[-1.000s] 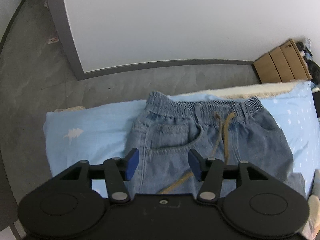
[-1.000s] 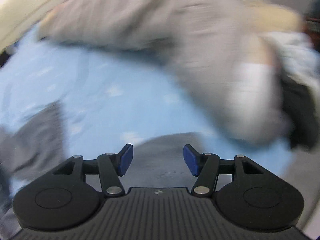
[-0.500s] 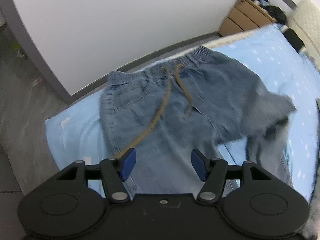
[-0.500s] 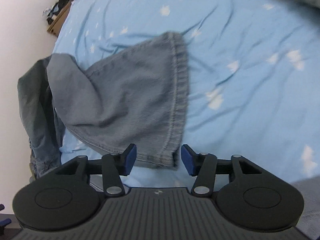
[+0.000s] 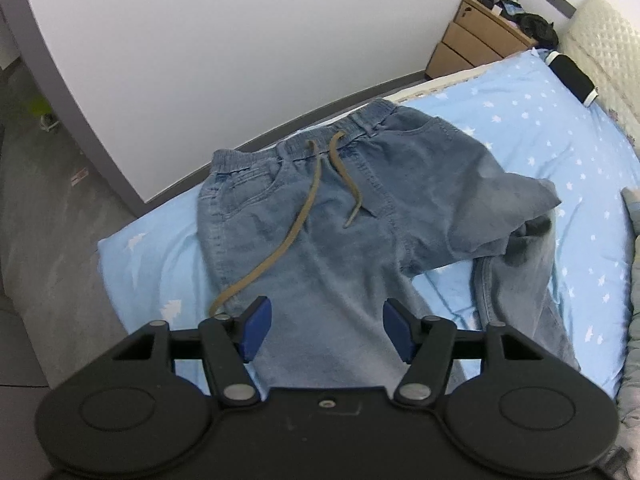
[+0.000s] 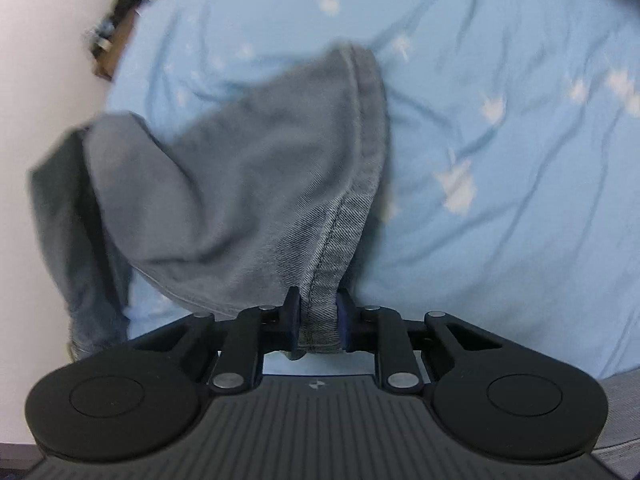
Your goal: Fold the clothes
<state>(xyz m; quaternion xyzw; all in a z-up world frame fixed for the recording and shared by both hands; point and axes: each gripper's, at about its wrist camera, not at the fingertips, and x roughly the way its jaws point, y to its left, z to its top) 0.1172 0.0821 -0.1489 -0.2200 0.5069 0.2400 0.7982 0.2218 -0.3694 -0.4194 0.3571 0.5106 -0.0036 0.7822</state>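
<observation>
Here the right gripper (image 6: 318,322) has just closed on the jeans (image 6: 240,184) hem; left gripper (image 5: 326,330) gapes above them.

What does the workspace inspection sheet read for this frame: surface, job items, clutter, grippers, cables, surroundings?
Surface: bed sheet, light blue with white stars, wrinkled.
Job's things: denim jeans lying waistband toward the wall, tan drawstring trailing loose; one leg hem lifted.
Clutter: a grey garment at the bed's edge.
Grippers: left gripper open above the jeans, holding nothing; right gripper has just closed on the leg hem.
Cables: nothing seen.
Surroundings: white wall, grey floor, wooden drawer unit with dark items on top.
</observation>
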